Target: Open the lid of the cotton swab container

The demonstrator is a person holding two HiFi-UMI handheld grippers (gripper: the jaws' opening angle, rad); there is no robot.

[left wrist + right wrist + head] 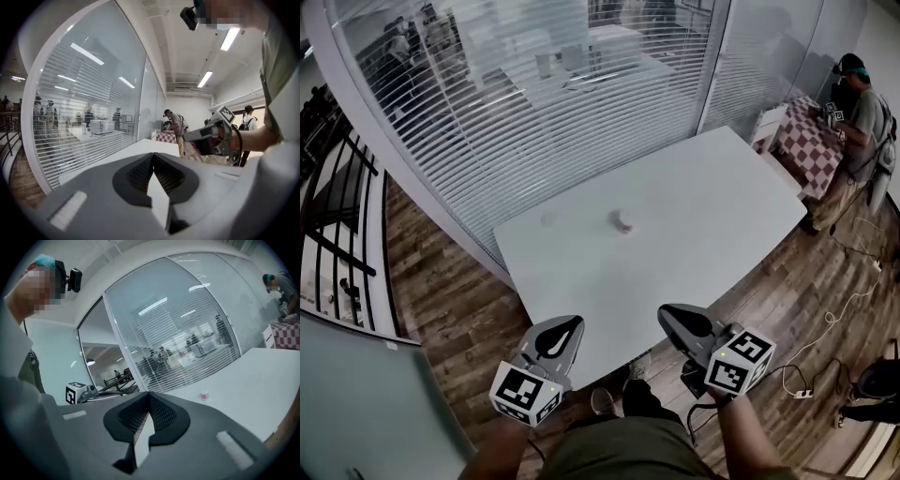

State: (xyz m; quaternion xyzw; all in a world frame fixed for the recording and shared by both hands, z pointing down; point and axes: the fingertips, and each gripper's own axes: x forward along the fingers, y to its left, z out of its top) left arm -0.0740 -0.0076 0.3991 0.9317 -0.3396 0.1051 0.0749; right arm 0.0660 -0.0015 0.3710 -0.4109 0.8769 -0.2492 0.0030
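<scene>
On table (703, 211), small, perhaps pinkish container (621, 222)

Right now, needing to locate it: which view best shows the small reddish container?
Head view: the small reddish container sits unobstructed on the white table. Right gripper view shows it tiny; left gripper view doesn't show it.

Surface: white table (694, 216) stood on a wood-plank floor (441, 300), its far edge near the slatted glass wall (534, 112) | On it: one small pinkish cotton swab container (621, 222) sat near the middle, well apart from every edge | Left of it: a faint pale smudge (548, 219) – could not tell what it was
</scene>
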